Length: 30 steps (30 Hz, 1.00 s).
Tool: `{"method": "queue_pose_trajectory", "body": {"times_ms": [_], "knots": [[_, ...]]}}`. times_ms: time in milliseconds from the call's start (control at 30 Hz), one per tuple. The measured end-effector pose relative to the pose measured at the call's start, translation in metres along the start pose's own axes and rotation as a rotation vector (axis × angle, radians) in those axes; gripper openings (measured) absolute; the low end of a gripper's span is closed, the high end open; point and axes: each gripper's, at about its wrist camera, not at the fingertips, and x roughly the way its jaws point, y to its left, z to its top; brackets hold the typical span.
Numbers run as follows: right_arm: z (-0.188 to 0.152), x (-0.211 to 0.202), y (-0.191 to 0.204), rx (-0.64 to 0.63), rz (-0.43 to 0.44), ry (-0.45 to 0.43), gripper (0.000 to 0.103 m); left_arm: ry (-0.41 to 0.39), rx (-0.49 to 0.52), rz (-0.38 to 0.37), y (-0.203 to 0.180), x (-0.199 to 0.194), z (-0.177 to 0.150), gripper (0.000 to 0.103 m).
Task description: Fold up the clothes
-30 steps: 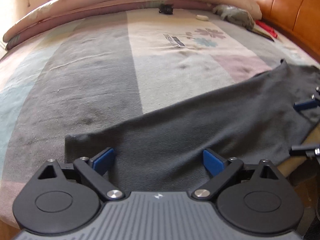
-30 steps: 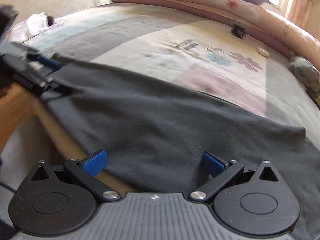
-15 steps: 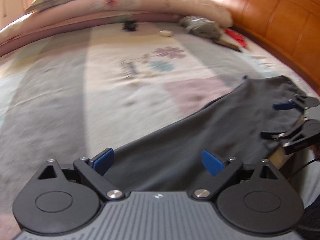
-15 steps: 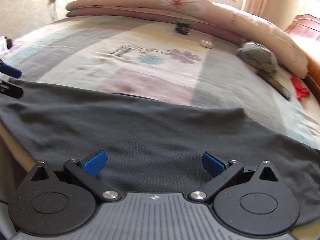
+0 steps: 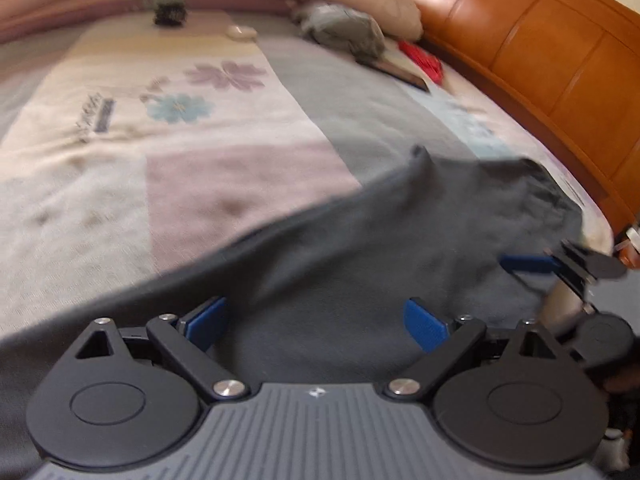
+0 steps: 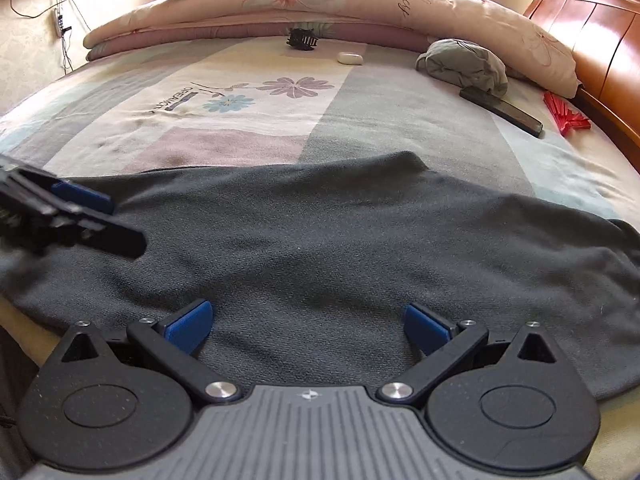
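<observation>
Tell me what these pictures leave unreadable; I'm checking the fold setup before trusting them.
- Dark grey garment: type unclear; its near edge is hidden behind the right claw body in the right wrist view.
- Left wrist view: motion blur smears the bedspread.
- Black item near the pillows: too small to identify.
- Left claw: open, contact with cloth unclear.

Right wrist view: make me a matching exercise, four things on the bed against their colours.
Things:
1. garment
2. fan
3. case
4. bundle

Colours:
A. white
B. dark grey
C. grey-green
D. red

Pairs: 1-B, 2-D, 3-A, 4-C
</observation>
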Motion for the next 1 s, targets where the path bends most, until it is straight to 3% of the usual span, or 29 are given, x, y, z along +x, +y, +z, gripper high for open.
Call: {"method": "queue_pose_trajectory", "body": {"times_ms": [267, 400, 533, 600, 733, 867, 933, 1000], "knots": [[0.004, -0.018, -0.010, -0.008, 0.000, -0.068, 0.103, -0.024, -0.054, 0.046, -0.006, -0.005, 0.022, 0.095], [0.002, -0.028, -0.023, -0.021, -0.075, -0.080, 0.103, -0.025, -0.002, -0.073, -0.035, -0.013, 0.026, 0.095], [-0.004, -0.023, -0.035, -0.016, -0.128, -0.046, 0.103, 0.037, 0.024, -0.204, -0.061, 0.009, 0.028, 0.095], [-0.008, -0.021, -0.039, -0.002, -0.123, -0.031, 0.103, 0.059, 0.037, -0.187, -0.066, 0.026, 0.028, 0.095], [-0.010, -0.023, -0.041, -0.013, -0.121, -0.037, 0.103, 0.020, 0.063, -0.092, -0.067, 0.047, 0.036, 0.095], [-0.012, -0.021, -0.049, -0.025, -0.169, -0.052, 0.103, 0.032, 0.048, -0.067, -0.069, 0.054, 0.048, 0.095], [-0.014, -0.018, -0.057, 0.015, -0.154, -0.044, 0.103, 0.037, 0.045, -0.061, -0.074, 0.049, 0.053, 0.095], [-0.017, -0.016, -0.065, 0.062, -0.129, -0.038, 0.103, 0.028, 0.057, -0.100, -0.084, 0.042, 0.054, 0.095]]}}
